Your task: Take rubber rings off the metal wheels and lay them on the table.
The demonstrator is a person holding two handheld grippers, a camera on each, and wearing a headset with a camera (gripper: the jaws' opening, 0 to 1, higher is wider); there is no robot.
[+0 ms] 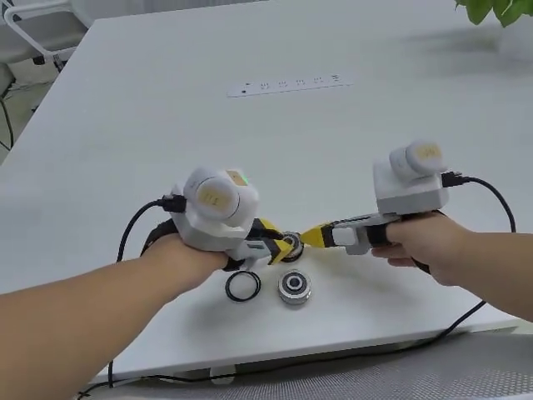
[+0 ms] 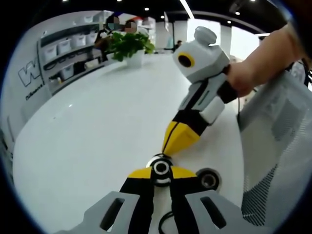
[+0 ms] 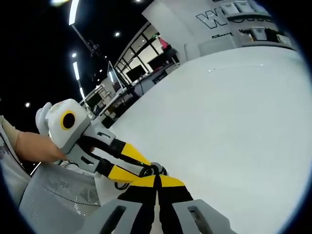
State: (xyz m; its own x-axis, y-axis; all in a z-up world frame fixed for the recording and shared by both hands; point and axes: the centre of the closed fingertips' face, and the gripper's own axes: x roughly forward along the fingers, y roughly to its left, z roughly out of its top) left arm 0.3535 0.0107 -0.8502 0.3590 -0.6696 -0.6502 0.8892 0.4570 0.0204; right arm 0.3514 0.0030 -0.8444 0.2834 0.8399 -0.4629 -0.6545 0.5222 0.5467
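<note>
My left gripper (image 1: pixel 283 247) (image 2: pixel 161 171) is shut on a small metal wheel (image 1: pixel 291 244) (image 2: pixel 161 167) (image 3: pixel 154 169), held just above the white table (image 1: pixel 166 125). My right gripper (image 1: pixel 310 238) (image 3: pixel 157 181) comes in from the right. Its yellow tips are shut together at the wheel's rim, pinching the black rubber ring there. A loose black rubber ring (image 1: pixel 242 286) lies flat on the table below the left gripper. Beside it, to the right, lies a second metal wheel (image 1: pixel 294 286) (image 2: pixel 208 179).
A white power strip (image 1: pixel 289 84) is set into the middle of the table, farther off. A green plant (image 1: pixel 495 8) (image 2: pixel 127 45) stands at the far right corner. Black cables (image 1: pixel 133 229) trail from both grippers over the near table edge (image 1: pixel 333 354).
</note>
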